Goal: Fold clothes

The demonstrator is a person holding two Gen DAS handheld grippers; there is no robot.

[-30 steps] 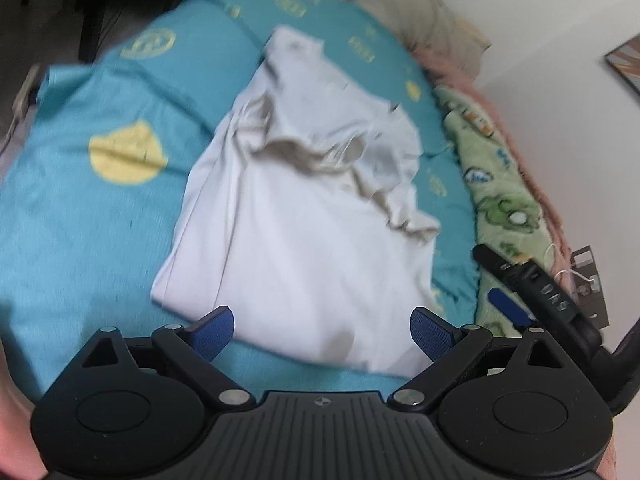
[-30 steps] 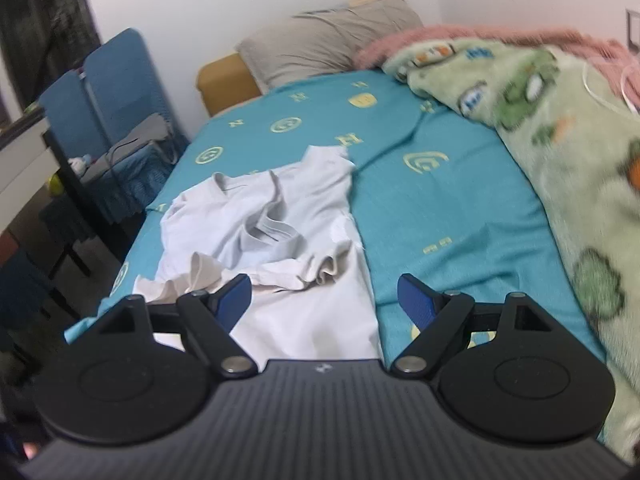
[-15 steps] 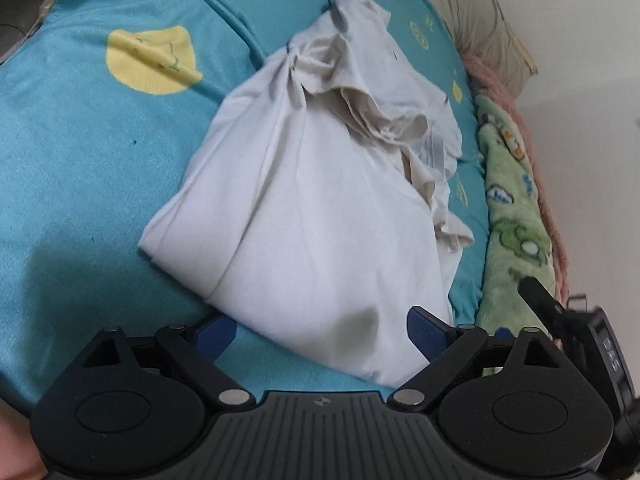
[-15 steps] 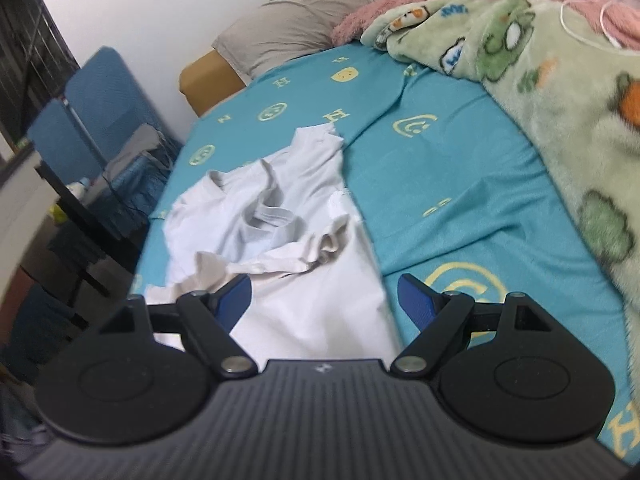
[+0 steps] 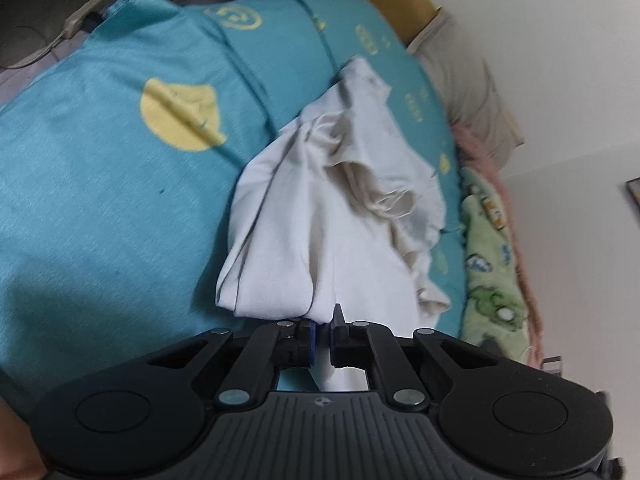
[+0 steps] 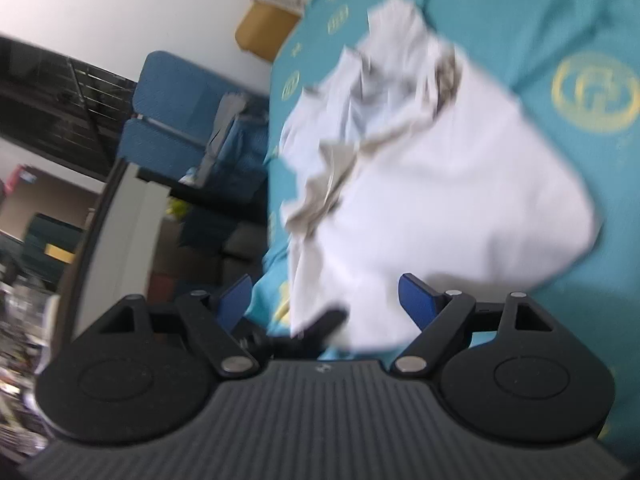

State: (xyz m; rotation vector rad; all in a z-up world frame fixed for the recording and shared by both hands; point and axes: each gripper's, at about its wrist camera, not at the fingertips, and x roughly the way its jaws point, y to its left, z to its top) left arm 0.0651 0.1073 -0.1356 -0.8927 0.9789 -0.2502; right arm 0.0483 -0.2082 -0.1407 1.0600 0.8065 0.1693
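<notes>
A white T-shirt (image 5: 320, 216) lies crumpled on a teal bed sheet (image 5: 100, 200), its bunched collar part toward the pillow. My left gripper (image 5: 323, 334) is shut on the shirt's near hem, and white cloth runs through between its pads. In the right wrist view the same T-shirt (image 6: 440, 184) is blurred by motion. My right gripper (image 6: 328, 304) stands open, its blue pads either side of the shirt's near edge. A black finger of the other gripper shows just below that edge.
A green cartoon-print blanket (image 5: 492, 264) and a grey pillow (image 5: 464, 72) lie along the wall side of the bed. A blue folding chair (image 6: 176, 112) and dark furniture stand beside the bed's other side. The sheet's edge drops off near the chair.
My left gripper went from open to shut on the shirt's hem, and the cloth has bunched toward it. My right gripper dropped low and swung close over the shirt's edge, still open.
</notes>
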